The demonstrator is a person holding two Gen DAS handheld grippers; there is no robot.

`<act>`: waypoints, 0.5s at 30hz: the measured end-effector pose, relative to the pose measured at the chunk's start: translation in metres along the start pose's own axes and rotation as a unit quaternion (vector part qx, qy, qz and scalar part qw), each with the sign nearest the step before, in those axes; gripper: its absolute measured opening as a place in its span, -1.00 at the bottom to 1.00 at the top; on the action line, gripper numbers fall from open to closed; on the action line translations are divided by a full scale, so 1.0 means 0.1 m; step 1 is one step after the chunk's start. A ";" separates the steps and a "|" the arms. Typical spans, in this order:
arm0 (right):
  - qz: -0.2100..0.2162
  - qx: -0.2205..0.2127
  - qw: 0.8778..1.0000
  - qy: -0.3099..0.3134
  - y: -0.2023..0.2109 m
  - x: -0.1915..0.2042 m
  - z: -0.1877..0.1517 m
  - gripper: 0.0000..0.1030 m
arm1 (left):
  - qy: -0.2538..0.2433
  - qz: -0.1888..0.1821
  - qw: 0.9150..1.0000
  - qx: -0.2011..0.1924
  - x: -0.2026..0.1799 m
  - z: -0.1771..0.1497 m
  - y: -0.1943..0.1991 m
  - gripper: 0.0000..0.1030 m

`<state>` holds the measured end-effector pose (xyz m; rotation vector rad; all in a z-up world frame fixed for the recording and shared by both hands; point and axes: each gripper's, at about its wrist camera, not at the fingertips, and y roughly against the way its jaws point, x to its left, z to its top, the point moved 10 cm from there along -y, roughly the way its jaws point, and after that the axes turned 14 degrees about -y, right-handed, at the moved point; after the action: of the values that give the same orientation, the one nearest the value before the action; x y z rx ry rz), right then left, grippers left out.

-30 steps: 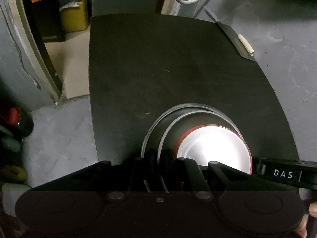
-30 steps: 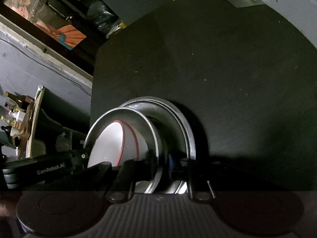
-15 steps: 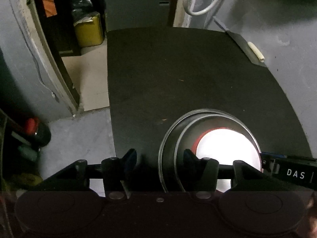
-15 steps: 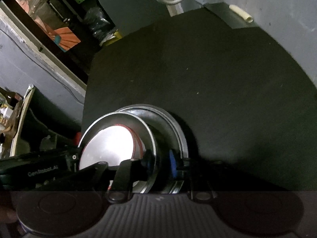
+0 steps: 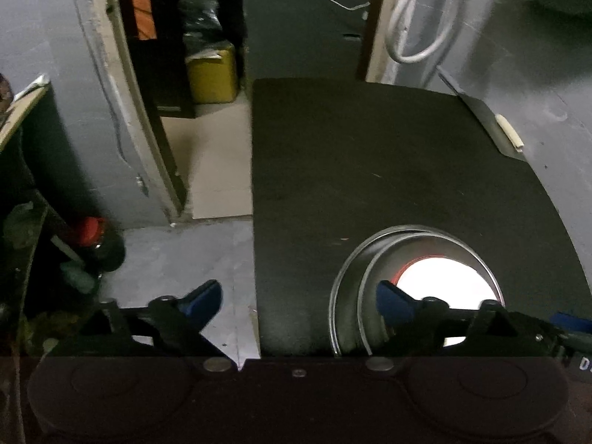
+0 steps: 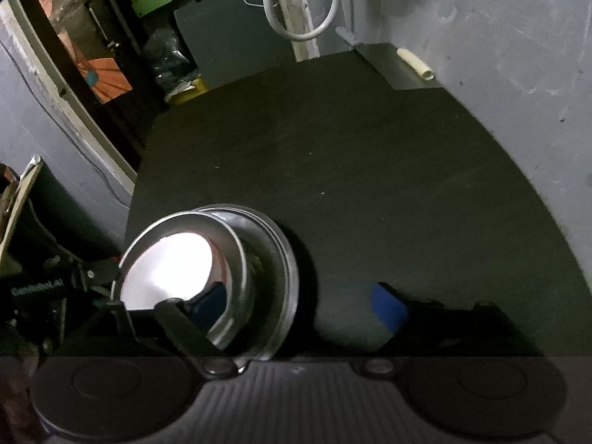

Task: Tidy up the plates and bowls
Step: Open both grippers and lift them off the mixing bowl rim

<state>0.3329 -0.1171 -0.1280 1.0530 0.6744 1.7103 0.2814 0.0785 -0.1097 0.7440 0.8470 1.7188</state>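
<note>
A nested stack rests on the black table [image 5: 370, 166] near its left edge: a wide steel plate [image 5: 337, 296], a steel bowl [image 5: 407, 244] in it, and a brightly lit red-rimmed bowl [image 5: 444, 281] innermost. My left gripper [image 5: 298, 301] is opening wide. Its blue pads straddle the stack's left rim without touching it. From the other side, my right gripper [image 6: 299, 307] is also opening. One of its pads [image 6: 209, 303] hangs inside the steel bowl [image 6: 236, 251] and the other stands outside the plate [image 6: 286, 270], neither pressing.
A short white tube [image 5: 510, 131] lies on a grey ledge at the table's far right corner, against the grey wall. A white hose loop [image 5: 418, 37] hangs behind. Left of the table, on the floor, are a yellow box [image 5: 212, 74] and a red-capped bottle [image 5: 90, 229].
Both grippers were shut on the stack's rims and now stand wide open. Both have drawn back and up a little. The stack stays on the table.
</note>
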 end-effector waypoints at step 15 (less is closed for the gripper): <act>0.009 -0.057 0.998 -0.007 0.47 -0.28 -0.09 0.99 | 0.041 0.022 0.999 -0.026 0.00 -0.22 0.45 0.98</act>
<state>0.3075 -0.1606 -0.1037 0.9928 0.5542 1.7336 0.2398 0.0641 -0.0850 0.6641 0.8441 1.8141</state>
